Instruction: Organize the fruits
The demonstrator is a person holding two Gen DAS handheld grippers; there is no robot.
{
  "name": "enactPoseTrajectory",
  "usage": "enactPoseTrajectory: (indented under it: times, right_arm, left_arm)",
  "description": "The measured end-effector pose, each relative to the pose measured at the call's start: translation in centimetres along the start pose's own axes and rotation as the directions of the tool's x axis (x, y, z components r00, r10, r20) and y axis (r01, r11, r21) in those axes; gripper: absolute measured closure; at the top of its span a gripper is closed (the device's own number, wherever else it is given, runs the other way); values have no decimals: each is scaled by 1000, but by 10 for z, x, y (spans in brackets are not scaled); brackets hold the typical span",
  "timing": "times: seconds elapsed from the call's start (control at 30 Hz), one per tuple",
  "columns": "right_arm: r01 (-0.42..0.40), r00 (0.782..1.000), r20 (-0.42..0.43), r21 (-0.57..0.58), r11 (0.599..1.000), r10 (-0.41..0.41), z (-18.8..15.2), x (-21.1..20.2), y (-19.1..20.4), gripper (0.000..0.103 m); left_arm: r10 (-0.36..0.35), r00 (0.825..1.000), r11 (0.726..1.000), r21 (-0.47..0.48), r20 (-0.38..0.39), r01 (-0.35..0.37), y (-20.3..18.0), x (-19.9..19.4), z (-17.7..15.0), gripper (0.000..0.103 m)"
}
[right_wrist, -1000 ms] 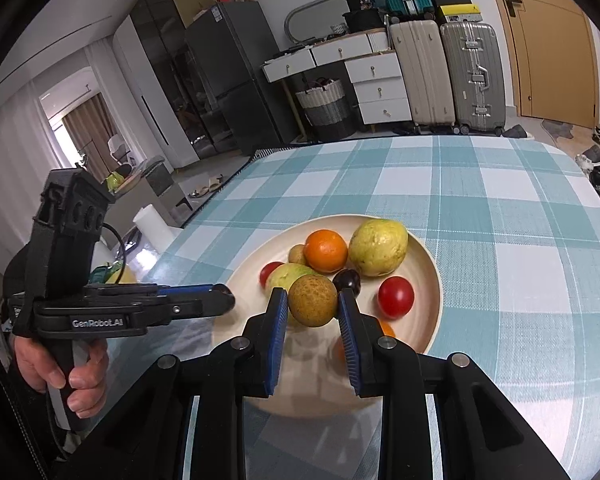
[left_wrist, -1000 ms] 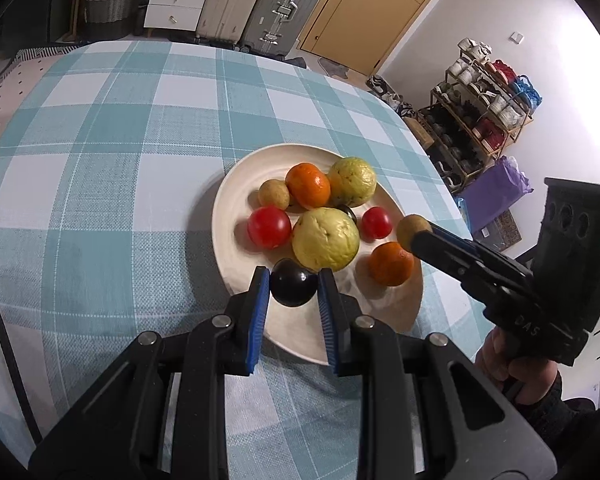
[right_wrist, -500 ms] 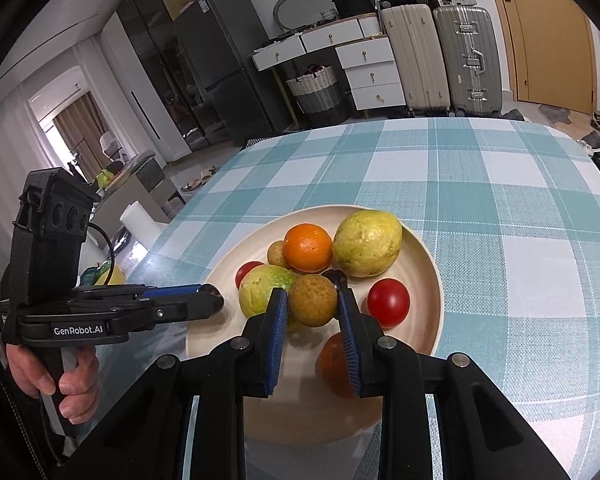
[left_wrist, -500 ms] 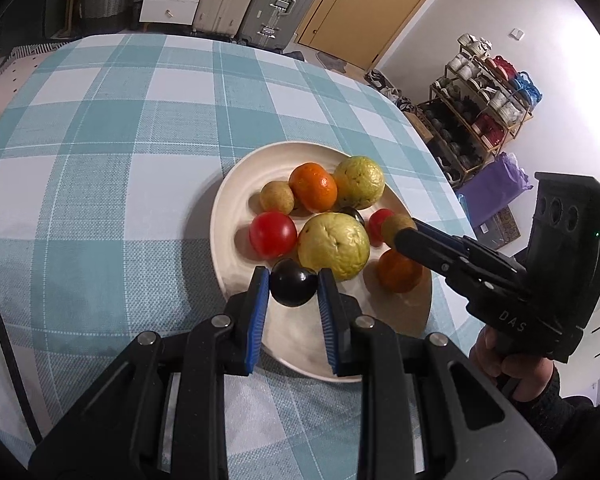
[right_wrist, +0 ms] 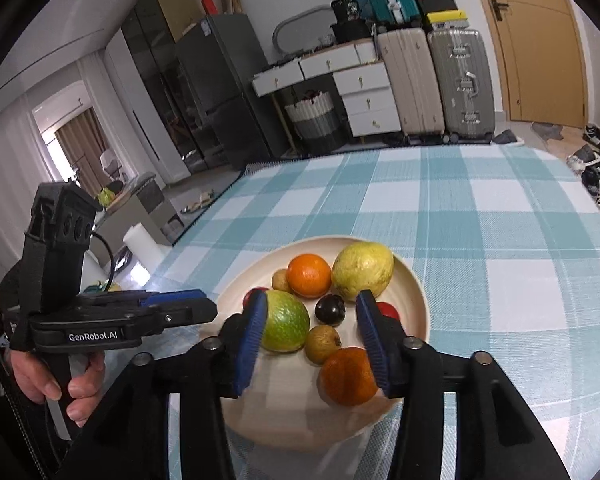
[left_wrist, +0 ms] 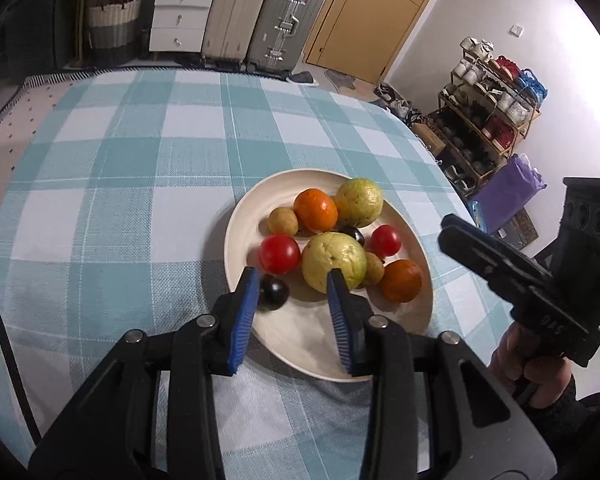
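Note:
A cream plate (left_wrist: 236,236) on the checked cloth holds two guavas, two oranges, two tomatoes and small fruits. My left gripper (left_wrist: 292,316) hangs over the plate's near rim and its jaws are opening. A dark plum (left_wrist: 273,293) lies on the plate beside the left pad, free of the right one. My right gripper (right_wrist: 312,336) is also opening over the plate (right_wrist: 414,280). A small brown fruit (right_wrist: 323,343) rests between its pads, touching neither, with a green guava (right_wrist: 286,320) to the left and an orange (right_wrist: 348,376) in front. Each wrist view shows the other gripper (left_wrist: 452,228) (right_wrist: 204,310) from the side.
The table has a teal and white checked cloth (left_wrist: 140,160). A person's hands grip both handles (right_wrist: 40,380). Beyond the table stand suitcases (left_wrist: 284,20), white drawers (left_wrist: 180,16), a woven basket (left_wrist: 112,24) and a shoe rack (left_wrist: 492,112). A second dark plum (right_wrist: 330,309) sits mid-plate.
Both grippers opened. The left one let go of the dark plum, and the right one let go of the small brown fruit. Both fruits now rest on the plate.

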State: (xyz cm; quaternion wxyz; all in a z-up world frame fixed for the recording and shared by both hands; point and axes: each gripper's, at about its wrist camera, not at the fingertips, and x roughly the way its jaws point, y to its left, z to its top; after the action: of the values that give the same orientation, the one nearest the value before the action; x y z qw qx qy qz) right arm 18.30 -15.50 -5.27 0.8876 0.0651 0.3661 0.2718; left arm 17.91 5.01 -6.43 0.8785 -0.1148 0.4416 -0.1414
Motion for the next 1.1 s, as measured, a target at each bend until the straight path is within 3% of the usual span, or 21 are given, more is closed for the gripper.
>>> enactPoseTrajectory:
  times: [0.13, 0.17, 0.23, 0.33, 0.4, 0.53, 0.67, 0.77, 0.83, 0.87, 0.93, 1.1]
  right_arm:
    - [11, 998, 56, 4, 1000, -11, 0, -19, 4, 50]
    - [12, 998, 65, 6, 1000, -12, 0, -23, 4, 48]
    - [10, 996, 93, 9, 1000, -11, 0, -33, 7, 32]
    - [7, 989, 146, 4, 1000, -7, -2, -51, 14, 27]
    - [9, 985, 172, -5, 1000, -8, -2, -61, 18, 20]
    - [10, 977, 213, -17, 1000, -6, -3, -80, 26, 12]
    - [28, 969, 245, -16, 999, -24, -3, -95, 32, 4]
    - [68, 958, 281, -22, 997, -59, -3, -106, 36, 0]
    - [110, 952, 291, -37, 993, -94, -2, -110, 42, 0]
    - [125, 948, 300, -50, 991, -104, -2, -112, 44, 0]
    - [152, 933, 340, -80, 985, -116, -2, -119, 51, 0]
    - [164, 907, 409, -118, 979, -102, -3, -131, 64, 0]
  left_arm:
    - [123, 990, 988, 82, 63, -128, -21, -20, -4, 60]
    - [135, 988, 986, 87, 69, -141, -23, -23, -4, 60]
    - [150, 985, 983, 90, 85, -158, -29, -34, -5, 60]
    - [179, 975, 977, 96, 129, -192, -38, -47, -7, 53]
    - [204, 966, 971, 94, 159, -220, -45, -56, -8, 44]
    - [217, 954, 967, 89, 206, -239, -60, -71, -7, 40]
    - [260, 924, 957, 56, 280, -286, -74, -87, -7, 22]
    - [271, 887, 951, 38, 373, -306, -84, -103, -9, 14]
    - [273, 864, 949, 27, 424, -314, -90, -113, -11, 3]
    - [279, 845, 946, 19, 457, -323, -93, -119, -14, 0]
    - [282, 817, 940, 24, 503, -339, -99, -129, -18, 0]
    - [276, 793, 935, 42, 543, -353, -109, -140, -28, 0]
